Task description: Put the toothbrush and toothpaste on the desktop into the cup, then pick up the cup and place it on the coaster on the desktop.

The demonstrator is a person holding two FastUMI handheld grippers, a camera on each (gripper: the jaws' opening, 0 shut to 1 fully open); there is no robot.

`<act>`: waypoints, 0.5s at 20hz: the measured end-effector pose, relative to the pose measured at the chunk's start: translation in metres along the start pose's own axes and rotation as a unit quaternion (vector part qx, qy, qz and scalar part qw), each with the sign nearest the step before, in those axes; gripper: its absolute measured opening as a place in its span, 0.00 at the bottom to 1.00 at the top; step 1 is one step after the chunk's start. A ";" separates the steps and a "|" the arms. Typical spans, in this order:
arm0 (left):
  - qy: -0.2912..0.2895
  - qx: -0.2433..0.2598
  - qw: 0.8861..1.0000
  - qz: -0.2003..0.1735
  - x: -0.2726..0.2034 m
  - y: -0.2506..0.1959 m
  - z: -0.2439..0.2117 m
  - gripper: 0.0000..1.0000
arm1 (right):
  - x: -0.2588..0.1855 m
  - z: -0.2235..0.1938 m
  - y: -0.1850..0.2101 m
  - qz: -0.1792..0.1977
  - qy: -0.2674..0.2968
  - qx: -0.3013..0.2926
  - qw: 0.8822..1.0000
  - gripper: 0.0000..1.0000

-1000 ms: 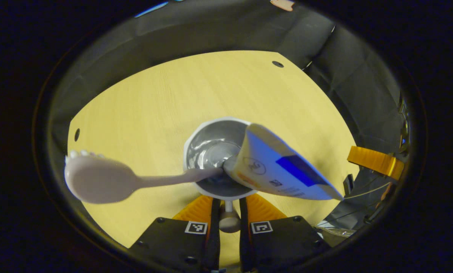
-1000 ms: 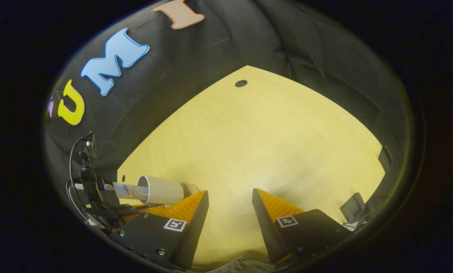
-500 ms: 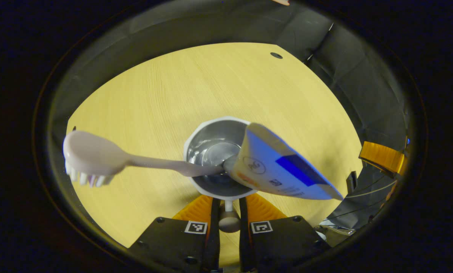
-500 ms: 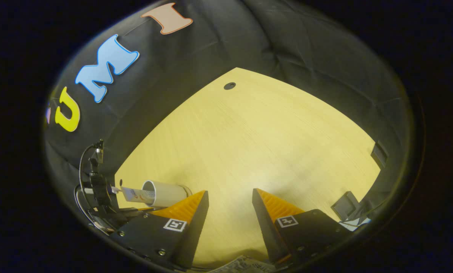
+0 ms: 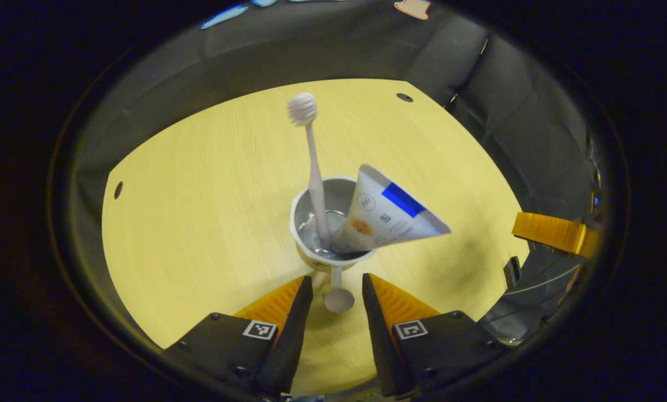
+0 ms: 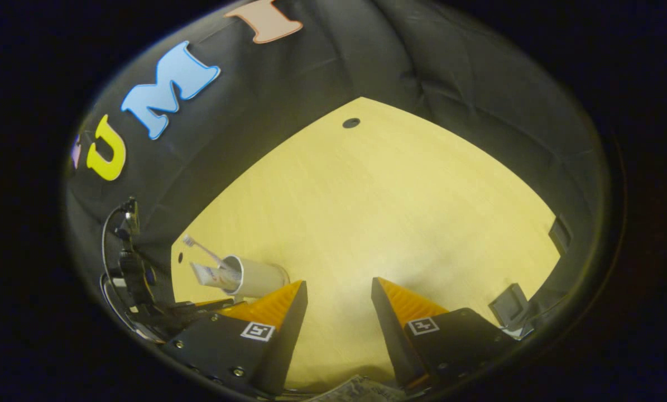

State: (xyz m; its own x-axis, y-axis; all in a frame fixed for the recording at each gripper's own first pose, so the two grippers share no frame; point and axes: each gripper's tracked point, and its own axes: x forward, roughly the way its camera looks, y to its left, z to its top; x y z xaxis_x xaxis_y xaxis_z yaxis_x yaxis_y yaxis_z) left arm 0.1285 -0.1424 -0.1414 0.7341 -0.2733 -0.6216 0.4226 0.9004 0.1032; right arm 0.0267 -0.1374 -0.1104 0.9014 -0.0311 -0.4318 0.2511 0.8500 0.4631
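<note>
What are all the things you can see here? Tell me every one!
Cup: one, white, standing on the table just ahead of the left tool.
Toothbrush: one, pale, standing in the cup, bristles up.
Toothpaste: one, white with a blue patch, leaning in the cup, cap end down.
Table: one, light yellow wood, under everything.
Booth wall: one, black cloth, behind the table.
Left tool: one, open, at the cup's handle.
Right tool: one, open, over bare table.
</note>
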 end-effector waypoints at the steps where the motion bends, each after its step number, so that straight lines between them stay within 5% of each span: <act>1: -0.019 -0.009 1.000 0.000 -0.011 0.002 0.000 0.60 | -0.001 -0.001 0.005 0.003 -0.001 -0.014 1.000 0.71; 6: -0.152 -0.060 0.986 0.037 -0.084 0.045 0.014 0.65 | -0.012 0.013 0.047 0.024 -0.042 -0.082 0.995 0.71; 7: -0.181 -0.065 0.981 0.034 -0.104 0.048 0.019 0.60 | -0.017 0.020 0.059 0.031 -0.061 -0.095 0.993 0.71; 8: -0.216 -0.066 0.973 0.041 -0.122 0.053 0.027 0.70 | -0.026 0.028 0.074 0.039 -0.085 -0.111 0.989 0.71; 10: -0.289 -0.069 0.953 0.060 -0.163 0.059 0.045 0.73 | -0.049 0.044 0.104 0.057 -0.141 -0.145 0.978 0.71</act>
State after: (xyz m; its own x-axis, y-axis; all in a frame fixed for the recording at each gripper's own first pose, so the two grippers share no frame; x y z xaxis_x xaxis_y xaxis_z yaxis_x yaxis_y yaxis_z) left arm 0.0578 -0.0596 0.0008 0.9598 -0.2700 -0.0765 0.2721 0.9621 0.0183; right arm 0.0242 -0.0707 -0.0074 0.9894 -0.0367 -0.1405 0.0699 0.9685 0.2391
